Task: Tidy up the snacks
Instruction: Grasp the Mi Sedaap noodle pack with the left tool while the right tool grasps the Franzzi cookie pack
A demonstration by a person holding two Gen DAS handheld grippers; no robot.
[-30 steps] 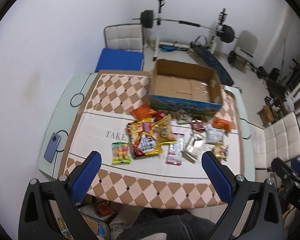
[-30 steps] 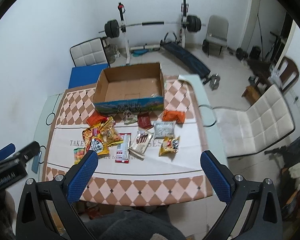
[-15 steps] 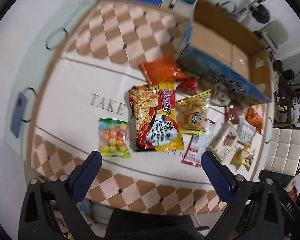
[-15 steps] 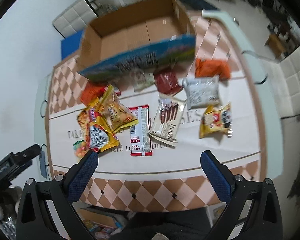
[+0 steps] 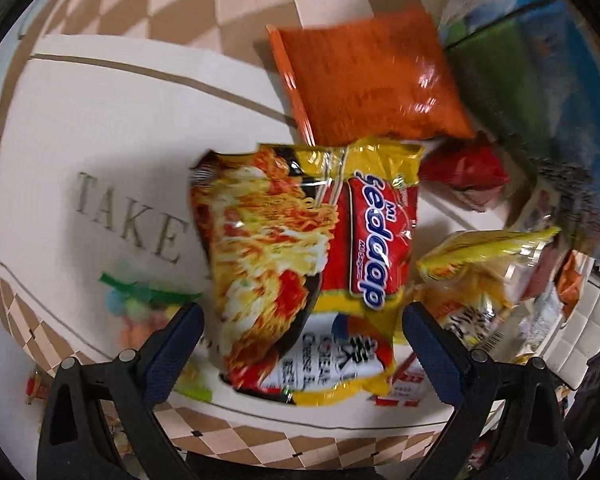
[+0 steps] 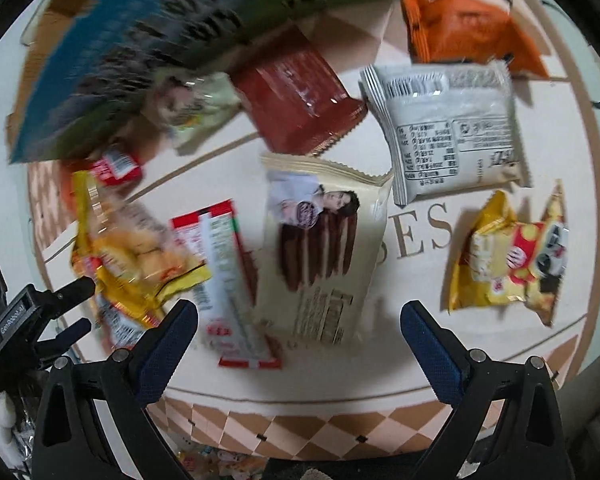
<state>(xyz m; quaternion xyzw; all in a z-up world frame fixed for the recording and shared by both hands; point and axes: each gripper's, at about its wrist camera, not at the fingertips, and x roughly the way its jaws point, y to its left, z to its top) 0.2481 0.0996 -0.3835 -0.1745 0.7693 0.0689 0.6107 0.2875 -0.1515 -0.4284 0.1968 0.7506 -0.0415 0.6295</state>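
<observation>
Checkered tan-and-cream tablecloth (image 5: 112, 128) is covering the table, lettering printed across its pale middle band; snack packets are lying scattered over it in front of a cardboard box (image 6: 148, 28) with a blue-green printed side. Both views are smearing toward the box.

Left gripper (image 5: 300, 332) is hovering low over the noodle packet (image 5: 300, 256), jaws spread wide and empty, blue pads straddling the packet's near end. An orange packet (image 5: 368, 80) is lying just beyond it toward the box, a small red one (image 5: 464, 168) to the right, a yellow bag (image 5: 480, 264) beside the right pad, a bag of coloured candies (image 5: 140, 304) by the left pad.

Right gripper (image 6: 300, 336) is likewise gaping, holding nothing, poised over the cream chocolate-stick packet (image 6: 324, 248). A red-and-white flat packet (image 6: 228, 280) is lying touching or just beside it on the left; a grey-white wrapper (image 6: 448, 128), a dark red pouch (image 6: 300, 88) and a yellow cracker bag (image 6: 508, 256) are sitting around it.

Judgement: step in hand looks like the reach for first picks, nothing boxed yet as far as visible. To do it well, each gripper should be coming down square on one packet only, pinching a crimped edge or the puffed middle rather than sliding flat under it, and keeping pads clear of overlapping neighbours so nothing is dragging along.
</observation>
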